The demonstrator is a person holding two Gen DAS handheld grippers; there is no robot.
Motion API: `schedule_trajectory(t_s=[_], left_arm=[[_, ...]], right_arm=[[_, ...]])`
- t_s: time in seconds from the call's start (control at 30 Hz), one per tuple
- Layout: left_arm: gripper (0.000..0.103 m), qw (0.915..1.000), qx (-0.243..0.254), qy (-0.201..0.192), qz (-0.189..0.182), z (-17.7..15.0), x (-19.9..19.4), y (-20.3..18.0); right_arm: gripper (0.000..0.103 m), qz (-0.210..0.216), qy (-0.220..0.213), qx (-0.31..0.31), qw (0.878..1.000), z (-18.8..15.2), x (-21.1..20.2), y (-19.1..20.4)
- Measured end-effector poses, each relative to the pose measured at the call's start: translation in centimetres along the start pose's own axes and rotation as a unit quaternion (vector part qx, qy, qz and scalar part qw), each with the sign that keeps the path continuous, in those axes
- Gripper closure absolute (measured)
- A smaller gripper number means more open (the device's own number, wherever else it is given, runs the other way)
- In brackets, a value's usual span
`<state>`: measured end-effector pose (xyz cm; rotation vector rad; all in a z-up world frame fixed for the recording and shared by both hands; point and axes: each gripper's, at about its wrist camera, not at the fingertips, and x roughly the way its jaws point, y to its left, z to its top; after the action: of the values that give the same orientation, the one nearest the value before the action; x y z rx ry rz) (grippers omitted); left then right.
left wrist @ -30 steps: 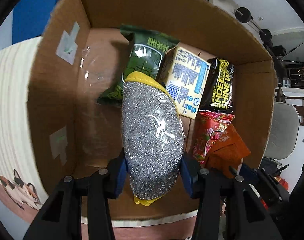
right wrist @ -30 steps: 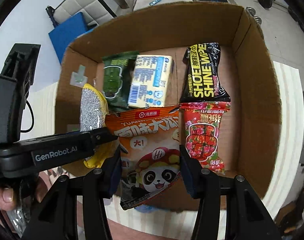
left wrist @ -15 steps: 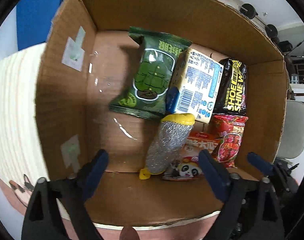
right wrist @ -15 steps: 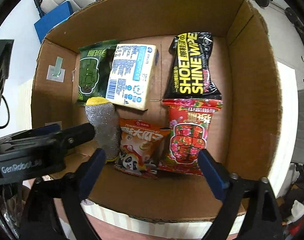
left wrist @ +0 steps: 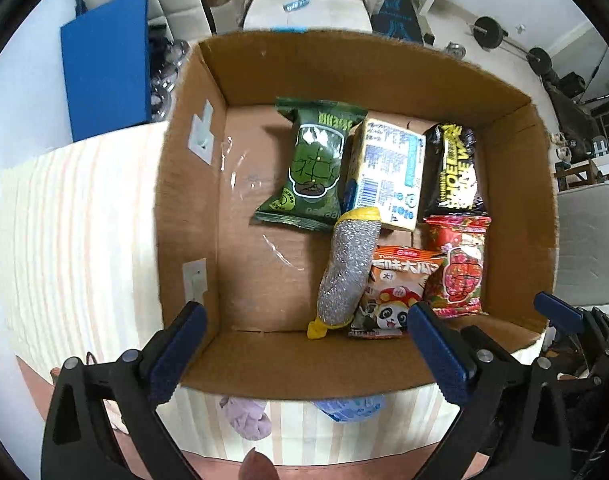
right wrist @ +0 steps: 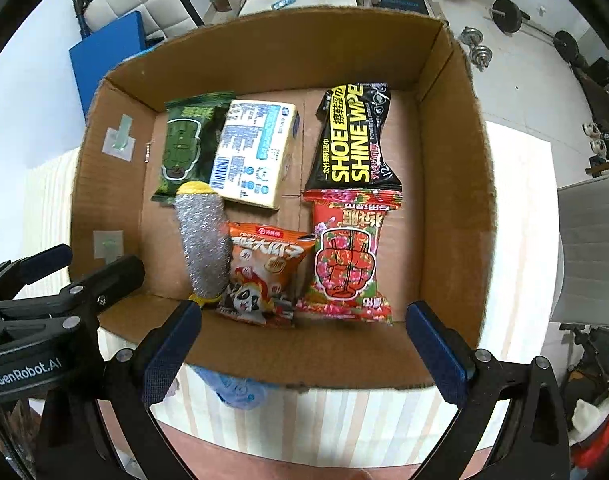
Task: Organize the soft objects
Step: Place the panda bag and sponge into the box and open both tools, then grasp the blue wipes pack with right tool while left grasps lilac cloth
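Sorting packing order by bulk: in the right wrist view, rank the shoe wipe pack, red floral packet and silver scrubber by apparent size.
1. Red floral packet and shoe wipe pack: too alike to rank, and the red one lies nearer the camera.
2. Silver scrubber, clearly smallest.

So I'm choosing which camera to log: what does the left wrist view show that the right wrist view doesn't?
Only the left wrist view shows a lilac soft item on the table before the box. Only the right wrist view shows the left gripper's body from outside and the wipes label's front. Both show the cardboard box, silver scrubber, panda snack bag and open right gripper.
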<state>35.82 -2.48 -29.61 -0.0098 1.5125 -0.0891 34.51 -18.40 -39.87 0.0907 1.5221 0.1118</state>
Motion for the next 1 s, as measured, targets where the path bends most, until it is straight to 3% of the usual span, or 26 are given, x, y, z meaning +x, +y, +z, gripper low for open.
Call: schedule_trajectory(t_s=[0.37, 0.5, 0.6, 0.7, 0.8, 1.0], left_arm=[[0.0, 0.996, 0.01, -0.081, 0.036, -2.9, -6.9, -0.4], [0.0, 0.9897, 0.006, -0.126, 0.067, -6.0, -9.4, 0.5], [0.0, 0.9852, -0.004, -0.143, 0.095, -9.6, -9.2, 2.4], [0.0, 0.9855, -0.018, -0.123, 0.116, -12.2, -7.0, 4.6], [0.0, 0.9896, -0.047, -0.071, 0.116, -14.2, -2.9, 7.5], [0.0, 0.9915, -0.067, -0.005, 0.111, -15.6, 3.8, 10.5]], right_arm=[[0.0, 0.039, -0.041, -0.003, 0.998, -3.0, -4.6, 0.4], [0.0, 0.062, -0.057, -0.034, 0.996, -6.5, -6.3, 1.5], [0.0, 0.073, -0.048, -0.06, 0.994, -9.5, -5.1, 2.7], [0.0, 0.058, -0.027, -0.087, 0.994, -11.5, -1.6, 4.3], [0.001, 0.052, -0.006, -0.097, 0.994, -12.3, 2.7, 5.9], [0.01, 0.022, 0.025, -0.109, 0.993, -12.7, 9.8, 8.6]])
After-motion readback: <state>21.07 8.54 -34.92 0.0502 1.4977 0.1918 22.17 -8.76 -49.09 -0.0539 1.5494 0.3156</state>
